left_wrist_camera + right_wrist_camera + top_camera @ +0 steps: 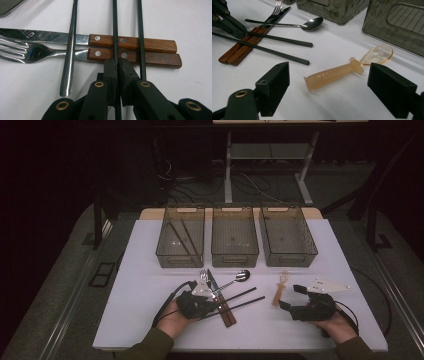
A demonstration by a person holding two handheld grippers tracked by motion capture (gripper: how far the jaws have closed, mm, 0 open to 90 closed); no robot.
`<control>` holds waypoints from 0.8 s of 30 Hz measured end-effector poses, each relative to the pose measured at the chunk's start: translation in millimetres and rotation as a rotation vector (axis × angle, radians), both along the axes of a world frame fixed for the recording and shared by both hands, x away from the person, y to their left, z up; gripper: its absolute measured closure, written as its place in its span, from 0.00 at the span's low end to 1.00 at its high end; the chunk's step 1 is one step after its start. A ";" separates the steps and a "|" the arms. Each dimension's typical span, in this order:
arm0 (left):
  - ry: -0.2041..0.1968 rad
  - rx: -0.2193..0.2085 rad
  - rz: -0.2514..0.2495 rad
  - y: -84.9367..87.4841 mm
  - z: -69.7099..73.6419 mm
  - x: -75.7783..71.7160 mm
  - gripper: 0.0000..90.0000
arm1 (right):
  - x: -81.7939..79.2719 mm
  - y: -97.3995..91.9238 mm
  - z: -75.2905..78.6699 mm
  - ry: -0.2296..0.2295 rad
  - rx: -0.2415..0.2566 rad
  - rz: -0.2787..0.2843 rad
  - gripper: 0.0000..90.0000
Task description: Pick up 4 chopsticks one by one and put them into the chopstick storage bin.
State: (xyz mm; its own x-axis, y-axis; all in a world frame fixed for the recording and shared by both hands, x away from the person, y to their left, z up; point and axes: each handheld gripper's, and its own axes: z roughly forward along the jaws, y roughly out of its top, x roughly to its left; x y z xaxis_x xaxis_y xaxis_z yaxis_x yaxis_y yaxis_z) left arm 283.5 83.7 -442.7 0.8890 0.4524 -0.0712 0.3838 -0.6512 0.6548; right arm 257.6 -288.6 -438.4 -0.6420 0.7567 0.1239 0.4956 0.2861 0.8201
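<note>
Black chopstick lies across the wooden knife and fork handles, pinched by the left gripper — grasp made, so a clean lift seems next. The right gripper gapes around the amber spoon, not touching.

The white desk carries three smoky bins in a row at twelve o'clock. Toward six o'clock lie a knife, fork, metal spoon and two black chopsticks, crossing one another. An amber plastic spoon lies at four o'clock.
</note>
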 end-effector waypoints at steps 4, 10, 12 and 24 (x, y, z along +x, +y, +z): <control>-0.008 0.000 -0.010 0.8 0.7 1.2 0.95 | -0.1 -0.1 0.1 0.000 0.001 0.000 0.19; -0.004 -0.007 -0.013 3.5 4.1 1.0 0.95 | -0.5 0.2 -0.2 0.002 -0.003 0.003 0.19; -0.004 -0.020 -0.009 4.4 5.1 1.1 0.95 | -0.3 0.1 -0.4 0.002 -0.005 0.004 0.19; -0.015 -0.066 -0.009 17.1 13.7 3.1 0.95 | 0.6 3.0 -3.6 0.002 -0.043 0.018 0.19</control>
